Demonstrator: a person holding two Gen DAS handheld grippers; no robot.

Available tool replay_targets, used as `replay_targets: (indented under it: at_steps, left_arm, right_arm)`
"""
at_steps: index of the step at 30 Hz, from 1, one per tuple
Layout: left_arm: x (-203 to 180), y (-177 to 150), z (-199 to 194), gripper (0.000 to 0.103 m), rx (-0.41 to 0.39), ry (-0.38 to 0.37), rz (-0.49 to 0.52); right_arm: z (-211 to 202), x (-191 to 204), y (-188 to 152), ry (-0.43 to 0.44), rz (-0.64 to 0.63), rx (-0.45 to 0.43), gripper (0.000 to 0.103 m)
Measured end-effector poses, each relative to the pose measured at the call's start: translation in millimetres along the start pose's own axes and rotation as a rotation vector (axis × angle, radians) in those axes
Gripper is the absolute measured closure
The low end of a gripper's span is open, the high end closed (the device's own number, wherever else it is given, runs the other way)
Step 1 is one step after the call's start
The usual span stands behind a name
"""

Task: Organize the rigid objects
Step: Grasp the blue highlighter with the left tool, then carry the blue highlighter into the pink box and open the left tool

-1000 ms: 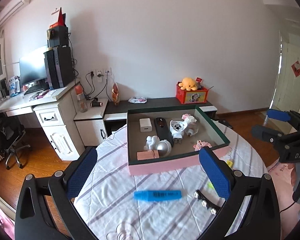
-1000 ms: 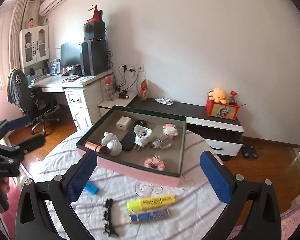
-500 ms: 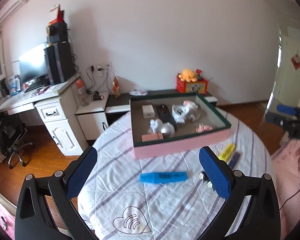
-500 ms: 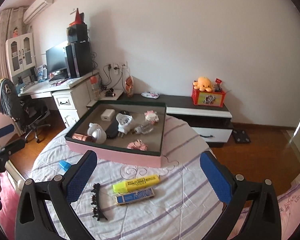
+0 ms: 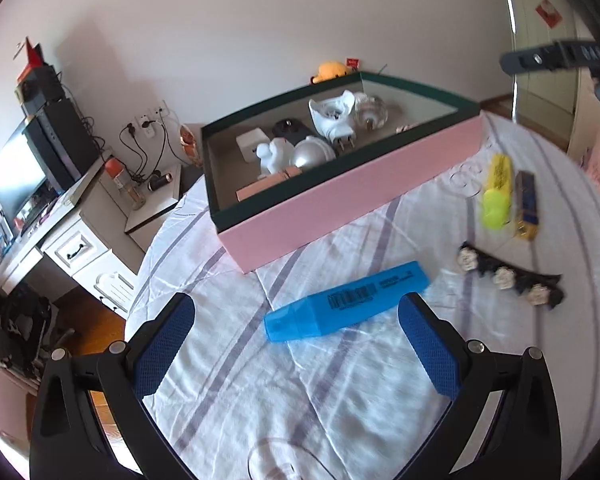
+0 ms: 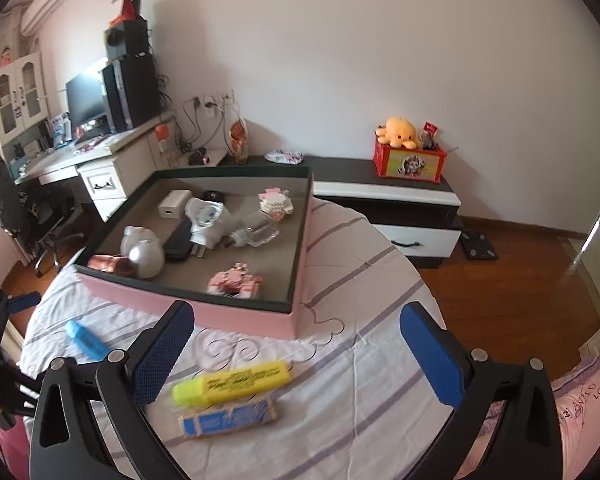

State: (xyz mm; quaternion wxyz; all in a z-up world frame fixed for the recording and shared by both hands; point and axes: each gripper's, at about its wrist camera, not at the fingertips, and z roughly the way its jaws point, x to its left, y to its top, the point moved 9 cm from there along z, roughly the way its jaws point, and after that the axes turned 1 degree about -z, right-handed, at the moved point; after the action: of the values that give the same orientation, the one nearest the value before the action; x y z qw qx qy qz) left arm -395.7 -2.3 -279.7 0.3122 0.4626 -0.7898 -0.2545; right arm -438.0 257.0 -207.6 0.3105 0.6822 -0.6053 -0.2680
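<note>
A pink box with a dark green rim (image 5: 352,196) (image 6: 236,316) stands on the round table and holds several small items. In front of it lie a blue highlighter (image 5: 346,302) (image 6: 85,338), a yellow highlighter (image 5: 496,190) (image 6: 232,384), a small blue box (image 5: 527,204) (image 6: 230,418) and a black hair clip (image 5: 508,276). My left gripper (image 5: 296,344) is open and empty, low over the cloth, with the blue highlighter between its fingers. My right gripper (image 6: 296,350) is open and empty, with the yellow highlighter just inside its left finger.
The table wears a white cloth with purple stripes (image 5: 260,400) (image 6: 360,400). A white desk with a monitor (image 6: 84,100) stands to the left. A low dark cabinet (image 6: 380,184) with a red toy box (image 6: 410,160) stands behind. Wooden floor (image 6: 520,300) lies to the right.
Both grippers have dropped lower and moved closer to the table. The left one has tilted and now has the blue highlighter between its fingers. The right one has neared the yellow highlighter.
</note>
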Motion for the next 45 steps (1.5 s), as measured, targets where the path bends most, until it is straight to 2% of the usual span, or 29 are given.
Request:
replay_targets:
  at_steps: [3,6,10,12,13,14,16,20,24,28,30,31,32,34,38,40,45]
  left_arm:
    - [-1.6,0.1,16.0,0.000,0.016,0.009,0.033]
    - [-11.0,2.2,25.5,0.000,0.020,-0.037,0.055]
    - [-19.5,5.3,35.9,0.002,0.047,-0.029,0.111]
    - [-21.5,7.6,38.7,0.014,0.059,-0.050,0.096]
    - [-21.2,9.5,40.7,0.034,0.073,-0.075,0.058]
    - [-19.8,10.0,43.2,0.059,0.089,-0.098,0.006]
    - [-13.1,10.2,46.8,0.071,0.111,-0.098,-0.087]
    - [-3.1,2.8,43.9,0.077,0.121,-0.105,-0.234]
    - [10.4,-10.3,35.6,0.078,0.120,-0.080,-0.311]
    - [32.3,-28.1,28.2,0.078,0.135,-0.020,-0.369]
    - [45.3,-36.8,23.9,0.078,0.136,0.024,-0.390]
    - [51.4,-41.3,22.8,0.078,0.139,0.042,-0.407]
    - [56.6,-44.6,21.1,0.078,0.136,0.046,-0.416]
    - [64.8,-48.8,18.7,0.078,0.132,0.045,-0.438]
    - [75.5,-50.6,15.9,0.078,0.122,0.052,-0.446]
    - [79.3,-49.0,13.8,0.078,0.108,0.049,-0.457]
    - [86.3,-43.6,2.2,0.078,0.072,0.022,-0.475]
  right_arm:
    - [16.4,-6.1,-1.4,-0.012,0.014,0.020,0.000]
    - [25.2,-8.9,-6.3,0.006,0.031,0.032,0.000]
    - [28.2,-11.6,-9.9,0.015,0.042,0.038,0.000]
    - [26.2,-13.0,-10.3,0.014,0.045,0.031,0.000]
    - [24.2,-13.4,-10.6,0.015,0.048,0.025,0.000]
    - [23.6,-12.8,-9.1,0.016,0.047,0.024,0.000]
    - [22.8,-11.4,-8.6,0.017,0.043,0.023,0.000]
    - [26.8,-8.1,-1.8,0.018,0.025,0.021,0.000]
    - [48.3,-6.9,10.4,0.015,0.010,0.051,0.000]
    - [76.4,-6.7,17.0,-0.018,0.005,0.105,0.001]
    - [86.1,-5.6,16.3,-0.038,-0.012,0.126,0.009]
    - [91.6,-5.1,15.2,-0.047,-0.019,0.144,0.020]
    - [94.5,-5.1,13.8,-0.049,-0.021,0.156,0.041]
    - [97.2,-4.6,11.0,-0.053,-0.023,0.172,0.063]
    - [99.2,4.4,3.7,-0.015,-0.039,0.196,0.087]
    - [99.0,8.7,2.4,-0.012,-0.055,0.202,0.093]
    - [99.1,9.6,1.3,-0.011,-0.065,0.211,0.093]
